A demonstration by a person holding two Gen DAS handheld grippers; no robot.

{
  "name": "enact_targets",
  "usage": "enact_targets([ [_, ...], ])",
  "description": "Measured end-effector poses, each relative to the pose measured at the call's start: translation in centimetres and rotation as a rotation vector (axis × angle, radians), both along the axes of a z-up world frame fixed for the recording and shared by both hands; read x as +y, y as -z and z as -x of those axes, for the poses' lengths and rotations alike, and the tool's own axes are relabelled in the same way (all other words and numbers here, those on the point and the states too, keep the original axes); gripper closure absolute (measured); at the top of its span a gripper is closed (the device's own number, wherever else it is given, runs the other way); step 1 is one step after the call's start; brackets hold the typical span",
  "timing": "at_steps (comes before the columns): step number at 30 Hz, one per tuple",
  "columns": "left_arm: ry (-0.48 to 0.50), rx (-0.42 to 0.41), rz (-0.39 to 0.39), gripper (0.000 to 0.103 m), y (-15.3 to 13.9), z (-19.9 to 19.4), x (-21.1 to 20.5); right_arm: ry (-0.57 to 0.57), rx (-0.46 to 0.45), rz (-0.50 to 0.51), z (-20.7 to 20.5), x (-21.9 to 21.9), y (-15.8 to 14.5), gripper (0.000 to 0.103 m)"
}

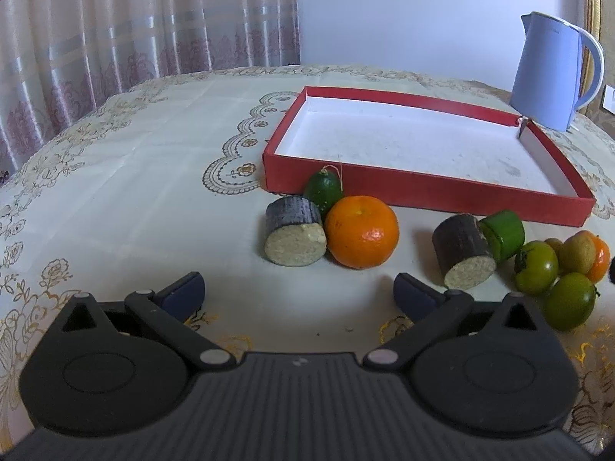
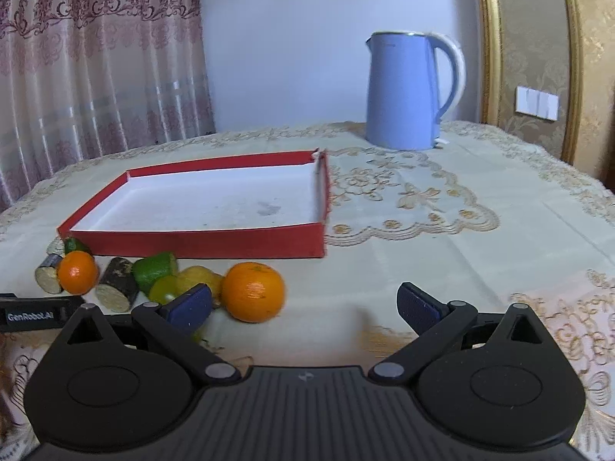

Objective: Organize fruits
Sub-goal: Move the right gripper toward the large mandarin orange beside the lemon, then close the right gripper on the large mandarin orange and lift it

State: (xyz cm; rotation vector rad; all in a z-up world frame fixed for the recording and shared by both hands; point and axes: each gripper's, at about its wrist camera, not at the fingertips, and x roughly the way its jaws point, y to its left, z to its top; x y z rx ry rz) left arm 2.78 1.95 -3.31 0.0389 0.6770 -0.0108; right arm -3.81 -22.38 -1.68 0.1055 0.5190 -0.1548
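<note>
A shallow red box (image 1: 423, 188) with a white inside lies on the table; it also shows in the right wrist view (image 2: 207, 240). Fruits lie in a row before it. In the left wrist view: a dark cut cylinder (image 1: 294, 236), a small green fruit (image 1: 323, 189), an orange (image 1: 362, 232), a second dark cylinder (image 1: 463, 251), a green cut piece (image 1: 503, 234), green tomatoes (image 1: 536, 267). My left gripper (image 1: 299, 296) is open and empty, just short of the orange. My right gripper (image 2: 305, 309) is open and empty, with another orange (image 2: 252, 292) just ahead between its fingers.
A blue kettle (image 2: 403, 92) stands at the back of the table, behind the box's right corner; it also shows in the left wrist view (image 1: 549, 73). A patterned cream tablecloth (image 2: 442, 238) covers the table. Curtains (image 1: 115, 30) hang behind. The left gripper's body (image 2: 34, 313) shows at the left edge.
</note>
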Motion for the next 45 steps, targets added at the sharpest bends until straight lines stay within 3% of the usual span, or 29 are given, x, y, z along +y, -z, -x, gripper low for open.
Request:
enact_targets([
  [9,0.007,-0.01,0.003,0.0,0.1,-0.2,0.2,-0.033,0.022,0.064,-1.2,0.2,0.1,0.001],
  [14,0.011,-0.016,-0.002,0.0,0.2,-0.2,0.0,-0.09,0.072,0.048,-2.8,0.3,0.7,0.008],
  [24,0.013,-0.02,-0.004,0.0,0.3,-0.3,-0.1,-0.135,0.077,0.058,-4.2,1.0,0.9,0.016],
  [31,0.013,-0.021,-0.005,0.0,0.3,-0.3,0.0,-0.157,0.083,0.028,-4.5,1.1,0.9,0.031],
  [34,0.013,-0.021,-0.002,0.0,0.4,-0.3,-0.1,-0.189,0.077,0.009,-4.3,1.2,0.9,0.049],
  [37,0.013,-0.022,-0.001,0.0,0.4,-0.2,-0.1,-0.207,0.072,0.008,-4.2,1.7,0.8,0.06],
  [45,0.013,-0.022,0.0,0.0,0.4,-0.2,0.0,-0.184,0.053,-0.018,-3.6,1.3,0.8,0.06],
])
